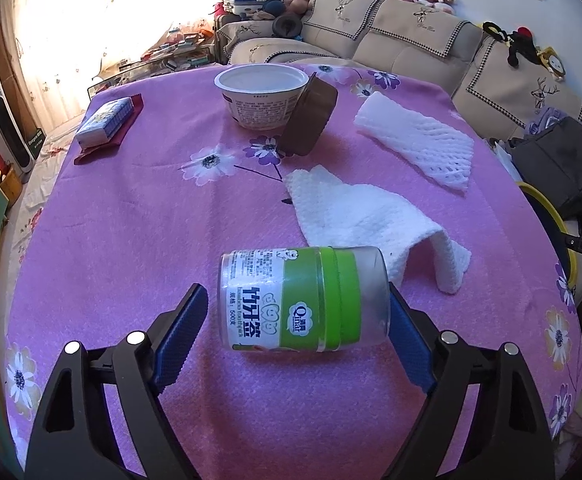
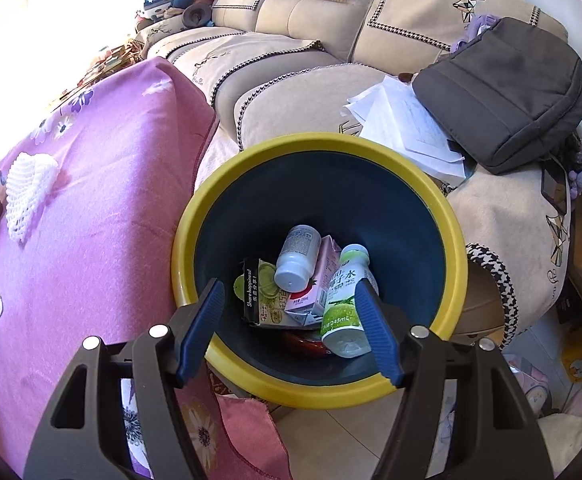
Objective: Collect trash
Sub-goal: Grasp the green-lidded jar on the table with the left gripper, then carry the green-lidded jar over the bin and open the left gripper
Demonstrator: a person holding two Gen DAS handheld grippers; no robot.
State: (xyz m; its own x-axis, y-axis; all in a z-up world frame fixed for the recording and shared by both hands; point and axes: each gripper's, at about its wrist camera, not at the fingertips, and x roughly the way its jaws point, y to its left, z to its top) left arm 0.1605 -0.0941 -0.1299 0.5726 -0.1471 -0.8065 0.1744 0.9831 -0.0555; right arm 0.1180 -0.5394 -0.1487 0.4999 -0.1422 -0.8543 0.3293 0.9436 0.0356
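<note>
Left wrist view: the left gripper [image 1: 295, 312] sits low over the pink cloth [image 1: 131, 208], fingers spread wide around a jar [image 1: 299, 300] lying on its side. The jar's frosted end touches the right finger [image 1: 407, 344]; the left finger [image 1: 183, 336] stands just clear of the other end, so nothing is pinched. Just beyond the jar a white napkin [image 1: 367, 216] lies crumpled, one fold raised off the cloth. Farther right lies a foam net [image 1: 419, 140]. At the far middle stands a white cup [image 1: 261, 94], with a brown lid [image 1: 309, 120] leaning against its right side. Far left, a tissue pack [image 1: 105, 122] rests on a red cloth [image 1: 131, 120]. The sofa [image 1: 391, 32] runs behind, plush toys along its top.

Right wrist view, and here is what the other camera barely catches: the bin [image 2: 319, 152], yellow rim, dark inside, standing on the floor beside the table's right edge. The right gripper [image 2: 291, 308] hangs above its mouth, fingers spread and holding nothing. Inside lie a white pill bottle [image 2: 297, 260], a pink carton [image 2: 315, 292], a green-labelled drink bottle [image 2: 343, 308] and a black-and-yellow packet [image 2: 261, 296]. This view shows the net and napkin only at its left edge, and the jar not at all. On the sofa behind the bin sit a grey bag [image 2: 507, 92] and loose papers [image 2: 407, 128].
</note>
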